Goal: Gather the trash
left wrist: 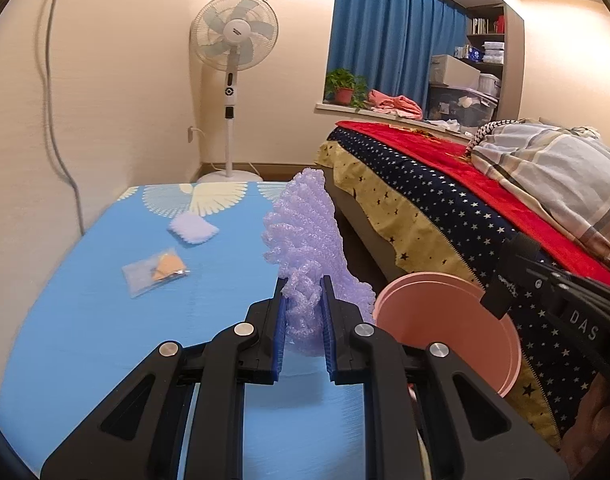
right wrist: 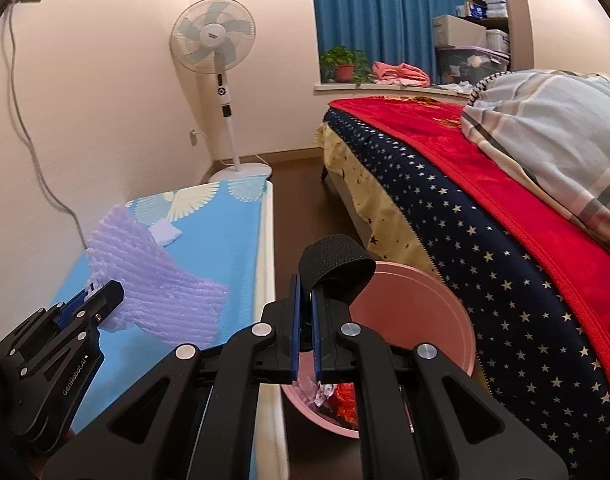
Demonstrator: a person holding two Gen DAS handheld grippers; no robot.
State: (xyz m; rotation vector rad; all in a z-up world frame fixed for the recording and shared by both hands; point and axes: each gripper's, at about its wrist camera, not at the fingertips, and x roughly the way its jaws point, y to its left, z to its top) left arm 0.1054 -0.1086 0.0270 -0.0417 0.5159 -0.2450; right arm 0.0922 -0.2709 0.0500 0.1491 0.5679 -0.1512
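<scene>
While the left gripper [left wrist: 303, 300] clamps purple foam netting [left wrist: 309, 232], right gripper [right wrist: 305, 304] pinches a black strap [right wrist: 333, 266].

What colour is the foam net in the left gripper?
Pale purple foam net, clearest in the left wrist view.

Lilac foam net [left wrist: 309, 236], pink bin [left wrist: 457, 312], sky-blue tabletop [left wrist: 105, 320] (white fan motifs, seemingly), star-patterned navy bedspread [right wrist: 485, 248]
</scene>
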